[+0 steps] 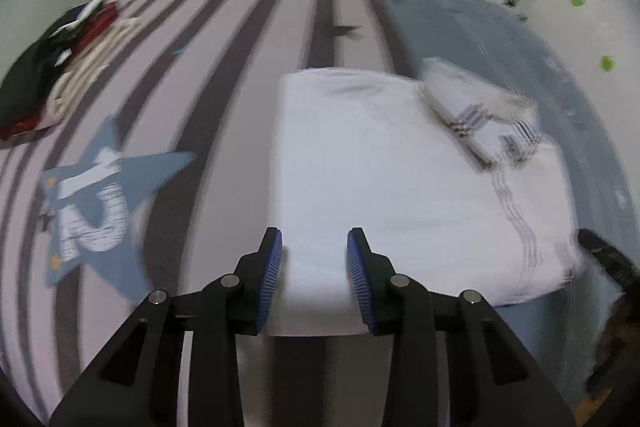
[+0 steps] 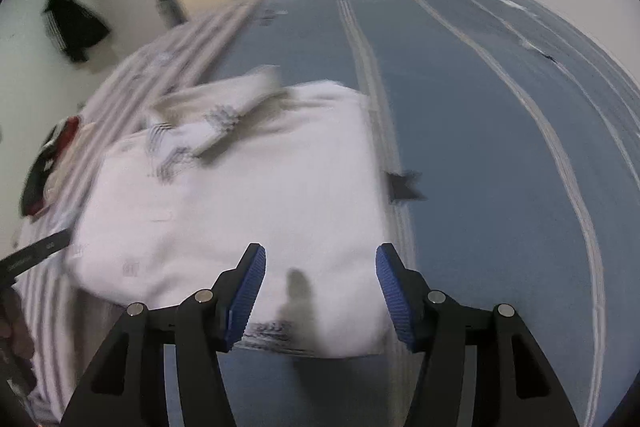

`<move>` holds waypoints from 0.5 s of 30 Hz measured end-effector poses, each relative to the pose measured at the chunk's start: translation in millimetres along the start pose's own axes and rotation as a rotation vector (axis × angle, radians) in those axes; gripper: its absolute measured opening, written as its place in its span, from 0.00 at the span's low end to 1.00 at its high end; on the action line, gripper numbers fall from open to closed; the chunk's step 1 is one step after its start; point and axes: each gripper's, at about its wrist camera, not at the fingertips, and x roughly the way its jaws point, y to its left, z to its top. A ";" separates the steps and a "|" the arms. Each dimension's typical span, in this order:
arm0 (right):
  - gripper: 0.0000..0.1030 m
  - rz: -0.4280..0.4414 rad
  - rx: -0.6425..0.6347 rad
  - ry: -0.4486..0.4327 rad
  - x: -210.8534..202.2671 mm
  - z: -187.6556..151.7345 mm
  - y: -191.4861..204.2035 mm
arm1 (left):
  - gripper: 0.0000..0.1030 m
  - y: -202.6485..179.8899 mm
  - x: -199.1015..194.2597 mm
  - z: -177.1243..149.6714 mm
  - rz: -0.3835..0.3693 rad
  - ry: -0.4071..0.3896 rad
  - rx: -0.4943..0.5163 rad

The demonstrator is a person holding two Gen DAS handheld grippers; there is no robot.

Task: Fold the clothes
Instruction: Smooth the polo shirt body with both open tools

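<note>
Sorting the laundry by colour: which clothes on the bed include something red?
The folded pile at the bed's left edge; the white garment before the grippers has none.

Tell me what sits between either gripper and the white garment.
Nothing visible. The left gripper and right gripper are both open at the near edge of the folded white garment, with no object between.

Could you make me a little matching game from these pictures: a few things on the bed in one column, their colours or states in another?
Things:
1. folded garment
2. star patch
3. clothes pile
4. left gripper

Descriptions:
A. blue, with white lettering
B. open, above the garment's near edge
C. white, with thin dark stripes
D. black, red and cream, stacked

Pairs: 1-C, 2-A, 3-D, 4-B
</note>
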 end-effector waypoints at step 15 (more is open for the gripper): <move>0.36 0.045 -0.066 0.026 33.5 -3.9 14.2 | 0.22 -8.5 42.5 0.7 0.001 0.032 0.067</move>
